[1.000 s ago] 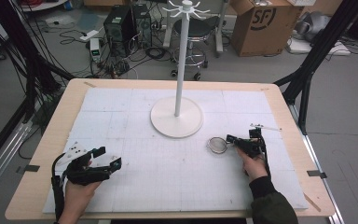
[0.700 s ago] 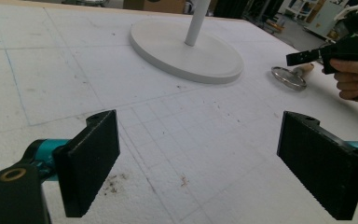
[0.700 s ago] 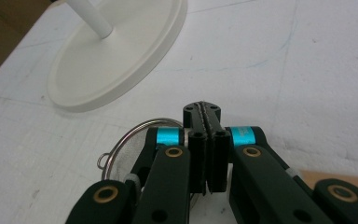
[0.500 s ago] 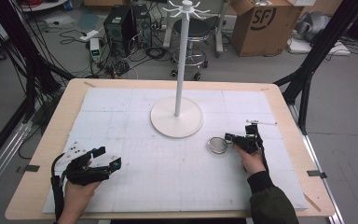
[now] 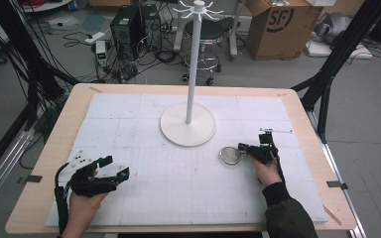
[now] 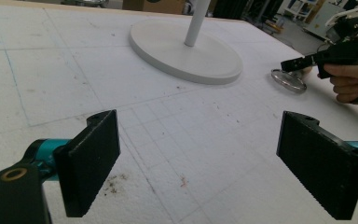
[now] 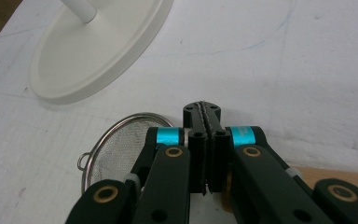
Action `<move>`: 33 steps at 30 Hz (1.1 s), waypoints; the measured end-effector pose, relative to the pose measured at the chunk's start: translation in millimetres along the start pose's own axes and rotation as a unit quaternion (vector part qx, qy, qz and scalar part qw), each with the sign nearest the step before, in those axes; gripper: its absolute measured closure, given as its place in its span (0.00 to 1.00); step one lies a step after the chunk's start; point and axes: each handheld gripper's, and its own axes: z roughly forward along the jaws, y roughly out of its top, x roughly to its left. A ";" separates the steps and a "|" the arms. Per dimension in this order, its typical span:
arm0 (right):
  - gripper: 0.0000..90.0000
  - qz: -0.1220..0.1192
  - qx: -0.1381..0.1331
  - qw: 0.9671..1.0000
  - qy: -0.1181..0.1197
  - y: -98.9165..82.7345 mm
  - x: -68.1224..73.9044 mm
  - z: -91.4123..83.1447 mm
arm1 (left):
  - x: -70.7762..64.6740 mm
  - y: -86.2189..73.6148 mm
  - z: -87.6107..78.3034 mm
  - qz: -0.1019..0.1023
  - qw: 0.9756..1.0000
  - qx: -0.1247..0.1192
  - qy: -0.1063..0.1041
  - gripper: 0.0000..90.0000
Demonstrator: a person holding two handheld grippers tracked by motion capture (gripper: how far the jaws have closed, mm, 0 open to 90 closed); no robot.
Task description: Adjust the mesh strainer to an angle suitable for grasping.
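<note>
— Looking down from the high view, where does the strainer point(image 5: 229, 155) lie?

— On the white mat point(image 5: 144, 124), just in front of the stand's round base point(image 5: 187, 130) and a little to its right, near it but apart. The right gripper point(image 5: 243, 148) is right beside it, its tips at the strainer's rim.

— Is it gripped?

— From above I cannot tell; the tips and the rim run together. The right gripper view is clearer on the claw: the two jaws are pressed flat against each other with a thin sliver of something pinched in the seam. The mesh bowl point(image 7: 121, 144) sits low and to the left, partly under the gripper's linkage, with a small wire loop point(image 7: 84, 162) on its rim. Whether the pinched sliver belongs to the strainer, I cannot say.

— And the other hand?

— The left gripper point(image 5: 110, 168) rests near the table's front left corner, well apart from the strainer. Its own view shows the jaws spread wide with nothing between them but bare mat, and far off the right hand point(image 6: 352, 81) holding its gripper level, tips at the strainer point(image 6: 288, 79), which lies flat.
</note>
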 end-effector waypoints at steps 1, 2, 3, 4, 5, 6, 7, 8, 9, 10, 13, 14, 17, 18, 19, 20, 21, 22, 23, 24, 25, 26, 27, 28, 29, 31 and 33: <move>1.00 0.000 0.001 1.000 0.002 -0.4 1.2 0.3 | -0.1 0.0 0.0 0.000 1.000 0.000 0.000 0.16; 1.00 0.000 0.001 1.000 0.002 -0.4 1.2 0.3 | -0.2 0.0 -0.1 0.000 1.000 -0.001 0.000 0.16; 1.00 -0.003 0.004 1.000 0.006 -1.4 4.1 1.5 | -0.5 0.0 -0.2 -0.001 1.000 -0.001 0.001 0.16; 1.00 -0.003 0.004 1.000 0.006 -1.4 4.1 1.5 | -0.2 0.0 -0.1 0.000 1.000 0.000 0.000 0.16; 1.00 -0.002 0.004 1.000 0.007 -2.0 5.9 2.2 | -0.4 0.0 -0.2 -0.001 1.000 0.000 0.001 0.16; 1.00 -0.003 0.005 1.000 0.008 -3.0 8.3 3.1 | -0.5 0.0 -0.3 -0.001 1.000 -0.001 0.001 0.16; 1.00 -0.003 0.005 1.000 0.008 -3.0 8.3 3.1 | -0.6 0.0 -0.3 -0.002 1.000 -0.001 0.001 0.16; 1.00 -0.005 0.006 1.000 0.012 -3.8 9.8 3.9 | -0.7 0.1 -0.4 -0.001 1.000 -0.001 0.000 0.16; 1.00 -0.009 0.005 1.000 0.013 -4.0 10.1 4.5 | -0.6 0.2 -0.5 0.000 1.000 -0.001 0.000 0.16; 1.00 -0.005 0.005 1.000 0.014 -4.4 11.1 4.7 | -0.7 0.3 -0.6 0.000 1.000 -0.001 0.000 0.16; 1.00 -0.007 0.004 1.000 0.018 -5.7 11.5 6.2 | -0.8 0.2 -0.4 0.000 1.000 0.000 0.000 0.16; 1.00 -0.005 0.006 1.000 0.019 -6.2 12.2 6.4 | -0.9 0.2 -0.3 0.000 1.000 0.000 0.000 0.16; 1.00 -0.003 0.008 1.000 0.023 -8.7 15.5 7.4 | -1.2 0.1 0.4 -0.001 1.000 0.000 -0.001 0.16; 1.00 -0.004 0.009 1.000 0.025 -9.5 17.3 8.2 | -1.3 0.1 0.5 0.002 1.000 0.002 -0.001 0.16; 1.00 -0.004 0.009 1.000 0.025 -9.5 17.3 8.2 | -1.3 0.1 0.5 0.002 1.000 0.002 -0.001 0.16; 1.00 -0.007 0.012 0.999 0.030 -11.6 21.0 9.4 | -1.4 0.2 0.4 0.002 1.000 0.002 -0.001 0.16; 1.00 -0.010 0.011 0.999 0.030 -12.6 22.9 10.1 | -1.7 0.3 0.3 0.003 1.000 0.002 -0.001 0.16; 1.00 -0.011 0.012 0.999 0.034 -13.4 24.4 10.4 | -1.9 0.3 0.2 0.002 1.000 0.002 -0.002 0.16; 1.00 -0.010 0.013 0.999 0.036 -14.3 26.1 10.5 | -1.9 0.3 0.2 0.002 1.000 0.002 -0.002 0.16; 1.00 -0.012 0.013 0.999 0.035 -15.0 27.4 10.8 | -2.2 0.3 0.2 0.001 1.000 0.001 -0.001 0.16; 1.00 -0.012 0.015 0.999 0.037 -15.7 28.3 10.7 | -2.3 0.2 0.2 0.001 1.000 0.001 -0.001 0.16; 1.00 -0.011 0.014 0.999 0.039 -16.2 29.0 11.0 | -2.4 0.3 0.2 0.001 1.000 0.001 -0.002 0.16; 1.00 -0.009 0.017 0.999 0.041 -16.8 30.1 11.1 | -2.4 0.3 0.2 0.001 1.000 0.001 -0.002 0.16; 1.00 -0.012 0.018 0.999 0.042 -17.3 31.1 11.3 | -2.5 0.3 0.1 0.001 1.000 0.000 -0.002 0.16; 1.00 -0.011 0.020 0.999 0.045 -17.6 31.9 11.7 | -2.7 0.4 0.2 0.000 1.000 0.000 -0.002 0.16; 1.00 -0.014 0.021 0.999 0.046 -18.5 33.5 12.0 | -2.7 0.5 0.0 0.002 1.000 0.001 -0.003 0.16; 1.00 -0.015 0.021 0.999 0.047 -19.3 34.8 12.3 | -2.7 0.6 -0.1 0.002 1.000 -0.001 -0.003 0.16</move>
